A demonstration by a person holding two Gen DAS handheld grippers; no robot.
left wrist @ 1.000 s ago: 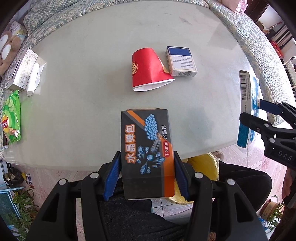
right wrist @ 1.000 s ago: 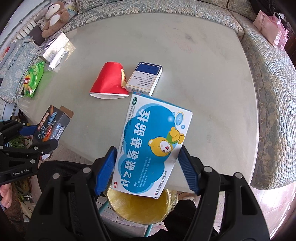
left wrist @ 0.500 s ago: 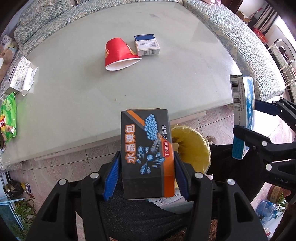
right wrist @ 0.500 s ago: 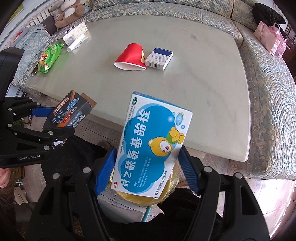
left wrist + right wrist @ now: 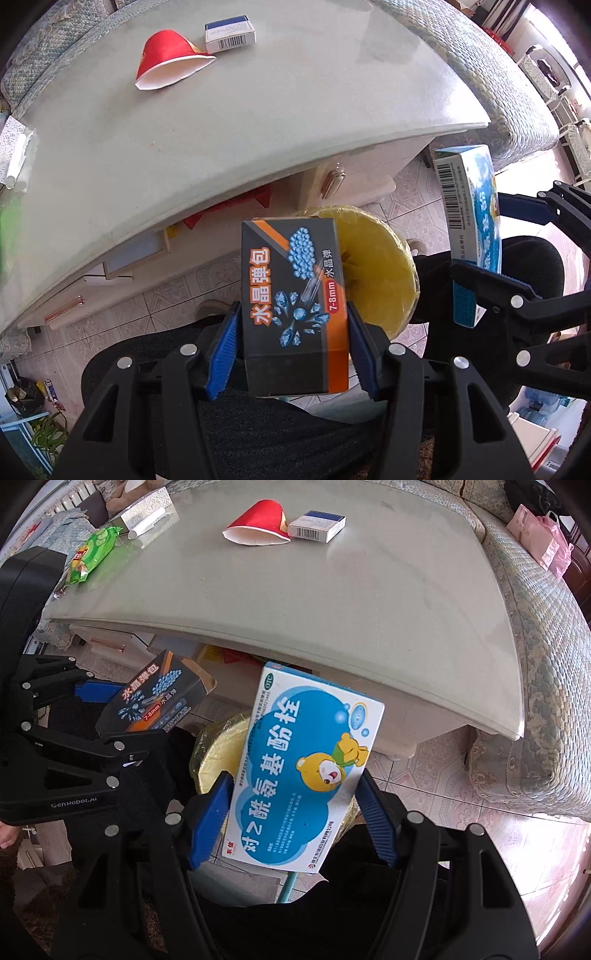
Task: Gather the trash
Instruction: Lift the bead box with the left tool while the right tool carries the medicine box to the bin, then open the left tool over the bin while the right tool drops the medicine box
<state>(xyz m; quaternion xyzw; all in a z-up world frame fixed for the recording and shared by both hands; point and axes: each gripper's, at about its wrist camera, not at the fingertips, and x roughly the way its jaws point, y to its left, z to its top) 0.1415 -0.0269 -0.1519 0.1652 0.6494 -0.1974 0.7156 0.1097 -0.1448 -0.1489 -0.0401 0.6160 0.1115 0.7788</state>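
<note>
1. So, you're carrying two pieces of trash right now. Your left gripper [image 5: 293,347] has its fingers [image 5: 223,350] clamped on the sides of the dark crystal-bullet box [image 5: 293,310]. Your right gripper [image 5: 293,819] has its fingers [image 5: 210,823] pinched on the blue-and-white medicine box [image 5: 303,775].

2. Both boxes hang off the bench [image 5: 229,122], over the tiled floor, near the yellow-lined bin [image 5: 376,273]. From the left wrist view the dark box overlaps the bin's near rim. The medicine box covers most of the bin [image 5: 218,753] in the right wrist view.

3. Honestly, I'd get each box properly over the yellow opening before letting go, not just over the rim. Drop one at a time so the two grippers don't bump. They look pretty close together.

4. The dark box has a loose end flap [image 5: 201,679], so release low or it might catch the edge and tip out.

5. Compared to a second ago, both hands have swung away from the bench top and come lower. Back then the bin barely peeked out behind the boxes. Now it's big and right under them. Both grips look the same.

6. Still left on the bench: the squashed red paper cup [image 5: 166,59] and, just beside it, the small blue-and-white carton [image 5: 231,35].
</note>
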